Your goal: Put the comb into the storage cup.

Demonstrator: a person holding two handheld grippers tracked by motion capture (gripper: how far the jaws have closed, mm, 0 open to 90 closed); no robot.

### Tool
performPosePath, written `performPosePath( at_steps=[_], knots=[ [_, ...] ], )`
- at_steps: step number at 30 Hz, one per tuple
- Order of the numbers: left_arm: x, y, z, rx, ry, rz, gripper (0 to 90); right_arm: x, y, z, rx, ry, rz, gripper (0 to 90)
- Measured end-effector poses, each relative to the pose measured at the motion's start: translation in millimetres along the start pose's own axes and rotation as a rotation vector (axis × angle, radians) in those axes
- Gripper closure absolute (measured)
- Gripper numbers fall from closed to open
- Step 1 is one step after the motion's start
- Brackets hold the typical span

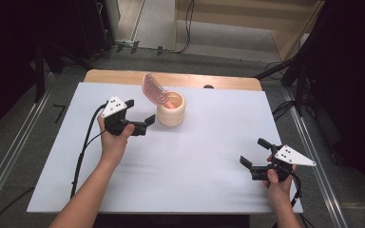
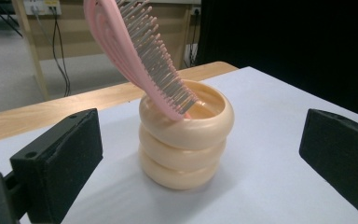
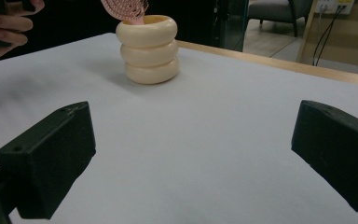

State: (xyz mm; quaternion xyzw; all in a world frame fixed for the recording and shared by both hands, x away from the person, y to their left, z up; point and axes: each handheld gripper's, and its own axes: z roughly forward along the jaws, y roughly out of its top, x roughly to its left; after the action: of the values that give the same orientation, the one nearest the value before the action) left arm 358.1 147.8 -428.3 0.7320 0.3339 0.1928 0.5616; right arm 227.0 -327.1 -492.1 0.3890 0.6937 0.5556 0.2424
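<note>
- The left gripper point(image 1: 139, 112), jaws spread wide and empty, sits just beside the cream three-ringed ceramic holder point(image 1: 171, 110).
- The pink plastic hairbrush point(image 1: 154, 89) stands tilted inside the holder; no lettering is legible, perhaps too small.
- The right gripper point(image 1: 253, 153), also released, rests well apart.

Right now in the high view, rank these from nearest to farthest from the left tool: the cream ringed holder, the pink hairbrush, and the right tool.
1. Cream ringed holder: just beyond the left tool, to its right, toward the table's back.
2. Pink hairbrush: standing in that holder, its head leaning up and back.
3. Right tool: far across the white tabletop, near the front right.
</note>
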Motion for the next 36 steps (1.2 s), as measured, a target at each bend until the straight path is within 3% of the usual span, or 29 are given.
performPosePath(
  at_steps=[17, 36],
  knots=[
    [-3.9, -13.2, -25.4, 0.001, -0.002, 0.038, 0.0, 1.4, -0.2, 1.4, 0.003, -0.001, -0.003, 0.0],
    [3.4, -38.0, -60.4, -0.005, 0.027, 0.023, 0.0, 1.8, -0.1, 1.3, 0.0, -0.005, 0.001, 0.0]
  ],
)
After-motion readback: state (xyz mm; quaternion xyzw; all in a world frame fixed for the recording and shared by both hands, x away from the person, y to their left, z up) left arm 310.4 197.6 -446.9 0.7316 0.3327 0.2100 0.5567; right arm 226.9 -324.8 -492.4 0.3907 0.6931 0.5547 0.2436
